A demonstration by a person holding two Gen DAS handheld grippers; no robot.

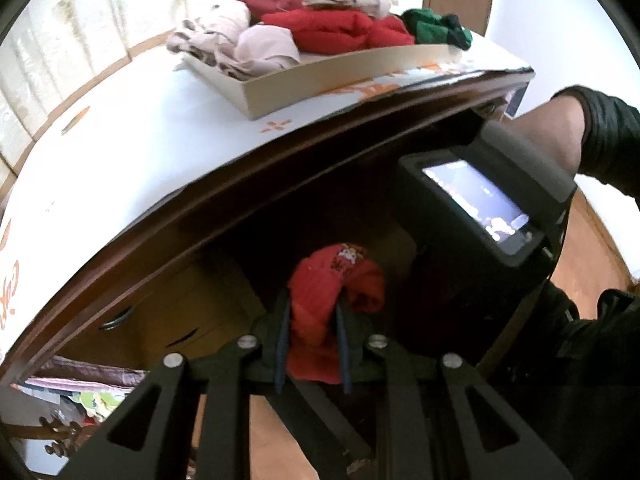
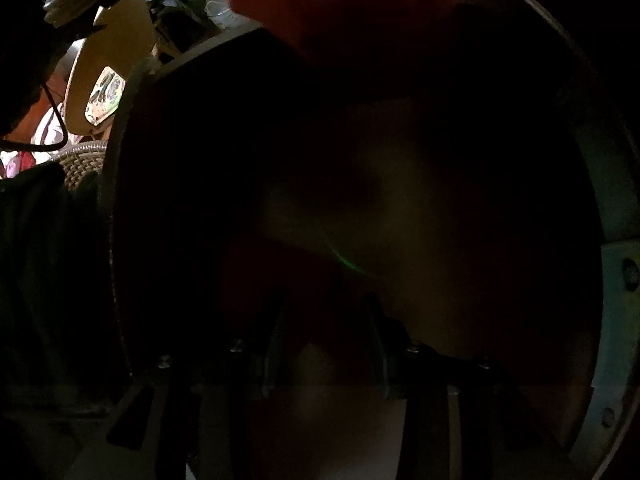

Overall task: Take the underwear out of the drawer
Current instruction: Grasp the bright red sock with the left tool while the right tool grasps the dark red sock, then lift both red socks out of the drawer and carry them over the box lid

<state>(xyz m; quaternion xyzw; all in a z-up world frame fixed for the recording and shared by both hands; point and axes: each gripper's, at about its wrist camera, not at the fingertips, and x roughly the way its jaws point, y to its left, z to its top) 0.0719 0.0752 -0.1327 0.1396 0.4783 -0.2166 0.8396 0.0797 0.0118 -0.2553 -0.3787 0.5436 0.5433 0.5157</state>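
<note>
Pinched the red underwear (image 1: 332,276) as a bunched wad between the pressed-in jaws of the left gripper (image 1: 312,302), with cloth bulging above and below the pads, so evidently gripped by a fold and not an edge. Held it clear in front of the dark open drawer (image 1: 192,304), touching neither the wooden front nor the overhanging brown lip of the dresser top (image 1: 248,168), probably to keep the loose ends from snagging on the way out. Kept the right gripper (image 2: 326,340) pointed down into the drawer, gripped by a hand (image 1: 548,140) in a dark sleeve just to the right of the wad. Found its fingers standing apart, yet could not tell in that gloom whether any cloth lay between them. Made out only a pale garment (image 2: 400,200) with a thin green trim ahead of them, likely the next piece to lift. Judged the way out to be tight under the lip and roomier outward, towards the floor side. Noted bare white patterned cloth (image 1: 140,140) on top, left of the cardboard tray (image 1: 320,80), and the tray itself heaped with red, pink and green garments (image 1: 320,28) reaching past its rim, leaving little room inside it.
</note>
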